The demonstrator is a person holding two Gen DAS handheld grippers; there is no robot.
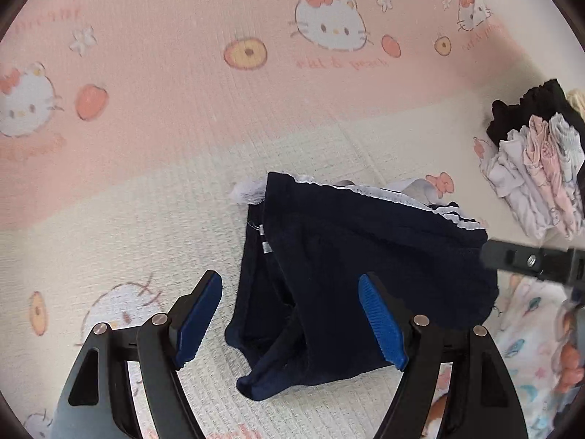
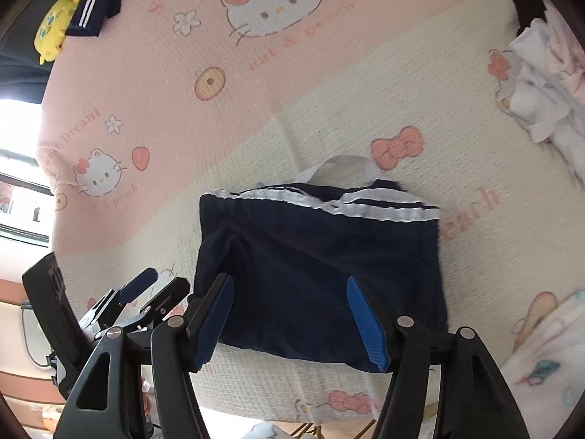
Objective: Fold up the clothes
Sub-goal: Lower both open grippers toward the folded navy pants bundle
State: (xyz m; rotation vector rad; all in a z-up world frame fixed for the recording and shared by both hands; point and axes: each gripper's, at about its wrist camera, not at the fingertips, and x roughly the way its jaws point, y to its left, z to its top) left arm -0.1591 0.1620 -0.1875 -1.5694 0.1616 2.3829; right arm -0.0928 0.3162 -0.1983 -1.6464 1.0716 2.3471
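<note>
Underneath, a pink-and-cream cat-print sheet (image 1: 153,117) (daylight at one edge).

Premises are a home bedroom: a bed covered by a pink-and-cream cartoon-cat bedspread (image 1: 153,84), a pile of folded clothes (image 1: 537,179) on it, a yellow plush toy (image 2: 55,27) at its edge.

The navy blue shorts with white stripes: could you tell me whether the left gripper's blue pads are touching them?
Apart. In the left wrist view the left gripper stands open above the navy blue shorts, nothing pinched between its pads.
</note>
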